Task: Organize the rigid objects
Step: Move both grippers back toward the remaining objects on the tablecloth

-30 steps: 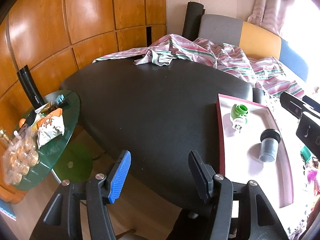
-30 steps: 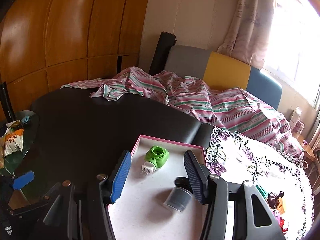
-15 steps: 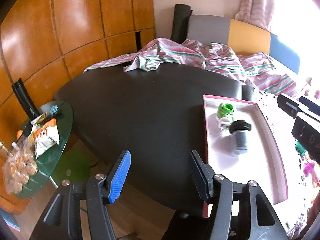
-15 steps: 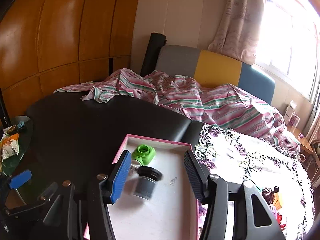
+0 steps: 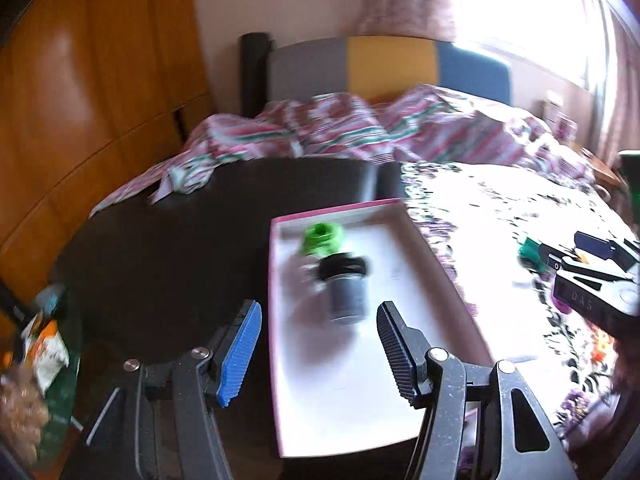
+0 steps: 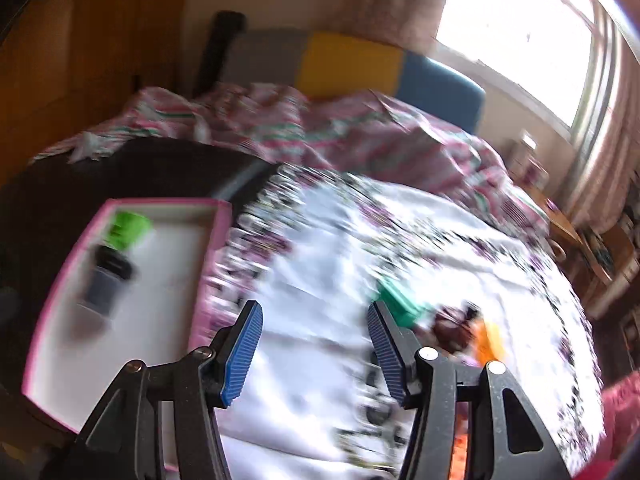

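Swung off the pink-rimmed white tray (image 6: pixel 120 320) toward a blurred teal object (image 6: pixel 396 300) on the floral-cloth surface (image 6: pixel 320 280), right gripper (image 6: pixel 314 346), jaws open, empty. Now over the tray: left gripper (image 5: pixel 318 350), also empty-jawed. Already trayed: grey black-capped cylinder (image 5: pixel 346 288), green plug-in device (image 5: pixel 322 238). Next pickup likely.

Your pink-edged white tray (image 5: pixel 276 320), a green plug thing (image 5: pixel 322 236) at its 12 o'clock, a grey cup with black top (image 5: pixel 346 286), purple-flowered white cloth (image 6: pixel 328 280), pink-striped blanket (image 5: pixel 360 132).
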The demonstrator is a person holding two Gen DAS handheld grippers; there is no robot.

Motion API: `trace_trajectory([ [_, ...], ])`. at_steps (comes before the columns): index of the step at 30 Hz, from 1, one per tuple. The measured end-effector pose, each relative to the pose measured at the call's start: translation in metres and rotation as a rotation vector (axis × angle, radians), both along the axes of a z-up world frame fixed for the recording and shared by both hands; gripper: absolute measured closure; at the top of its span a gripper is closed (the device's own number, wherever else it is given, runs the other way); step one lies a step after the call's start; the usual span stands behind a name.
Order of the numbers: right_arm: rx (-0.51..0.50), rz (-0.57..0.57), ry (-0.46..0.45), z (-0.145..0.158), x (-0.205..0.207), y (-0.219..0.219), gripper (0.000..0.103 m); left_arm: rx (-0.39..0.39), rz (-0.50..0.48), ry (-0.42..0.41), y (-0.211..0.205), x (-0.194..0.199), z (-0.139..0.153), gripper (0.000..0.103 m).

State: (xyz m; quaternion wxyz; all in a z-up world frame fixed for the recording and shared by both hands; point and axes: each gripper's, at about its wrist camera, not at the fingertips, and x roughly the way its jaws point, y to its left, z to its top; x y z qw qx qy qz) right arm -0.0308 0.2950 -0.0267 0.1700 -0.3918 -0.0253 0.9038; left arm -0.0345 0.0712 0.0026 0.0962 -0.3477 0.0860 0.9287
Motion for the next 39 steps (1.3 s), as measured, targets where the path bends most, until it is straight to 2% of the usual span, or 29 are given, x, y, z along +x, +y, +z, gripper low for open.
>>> trace_trajectory([
  [6, -0.029, -0.156, -0.023, -0.005, 0.028, 0.075, 0.047, -0.011, -0.126, 0.015, 0.042, 0.009, 0.007, 0.042],
  [11, -0.071, -0.285, 0.001, -0.006, 0.054, 0.132, 0.047, -0.035, -0.209, 0.018, 0.072, 0.016, 0.008, 0.042],
  [16, -0.166, -0.430, 0.043, -0.011, 0.079, 0.177, 0.047, -0.069, -0.276, 0.016, 0.101, 0.022, 0.003, 0.042],
  [19, -0.261, -0.501, 0.074, -0.012, 0.092, 0.196, 0.047, -0.077, -0.305, 0.013, 0.114, 0.024, 0.002, 0.042],
  [27, -0.293, -0.529, 0.102, -0.010, 0.098, 0.202, 0.047, -0.099, -0.382, 0.004, 0.146, 0.030, -0.002, 0.042],
  [34, -0.365, -0.594, 0.143, -0.010, 0.112, 0.219, 0.047, -0.107, -0.438, -0.017, 0.172, 0.034, -0.009, 0.042],
  [39, -0.394, -0.617, 0.146, -0.012, 0.116, 0.226, 0.047, -0.085, -0.477, -0.077, 0.192, 0.033, -0.016, 0.042],
])
